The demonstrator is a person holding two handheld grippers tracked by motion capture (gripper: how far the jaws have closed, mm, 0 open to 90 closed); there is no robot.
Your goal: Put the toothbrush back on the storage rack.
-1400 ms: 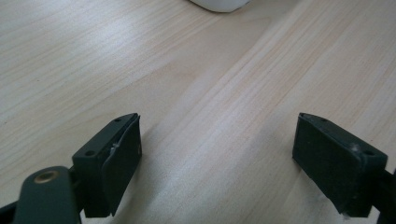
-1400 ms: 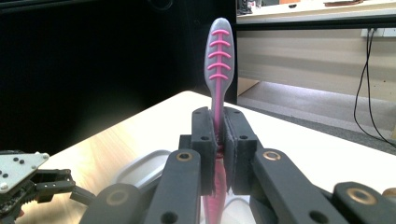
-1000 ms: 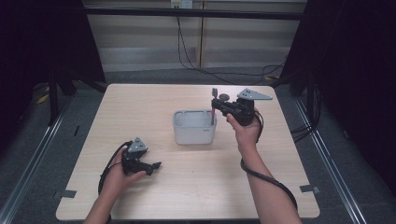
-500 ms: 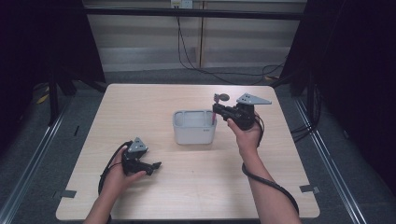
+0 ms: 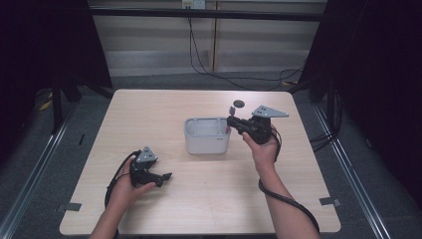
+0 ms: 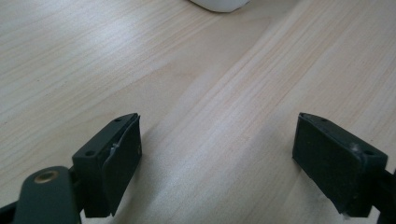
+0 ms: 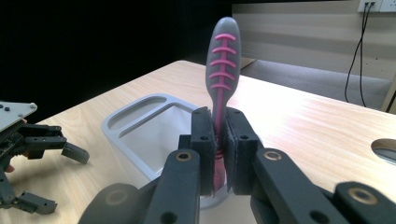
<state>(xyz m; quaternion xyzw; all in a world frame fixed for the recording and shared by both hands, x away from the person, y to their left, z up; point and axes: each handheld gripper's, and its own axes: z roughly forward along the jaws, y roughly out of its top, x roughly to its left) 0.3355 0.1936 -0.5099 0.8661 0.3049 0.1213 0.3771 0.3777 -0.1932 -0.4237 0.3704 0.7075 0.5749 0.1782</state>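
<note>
My right gripper [image 7: 220, 140] is shut on a grey handle with pink ribs [image 7: 223, 56], which stands upright between the pads; its lower end is hidden behind the jaws. In the high view this gripper [image 5: 230, 121] holds the handle [image 5: 231, 110] at the right rim of a pale grey tub [image 5: 189, 124]. The tub [image 7: 140, 109] has a narrow side compartment and a larger one. My left gripper [image 5: 166, 177] rests on the table near the front left. Its jaws [image 6: 217, 158] stand wide apart over bare wood with nothing between them.
The wooden table [image 5: 164, 107] has a dark round hole [image 5: 239, 103] behind the right gripper, also seen as the hole [image 7: 385, 149] at the right. The left gripper [image 7: 56, 179] lies far off to the left. Dark curtains and cables stand beyond the table.
The right gripper with the handle has shifted slightly down toward the tub's right rim. The left gripper has not moved.
</note>
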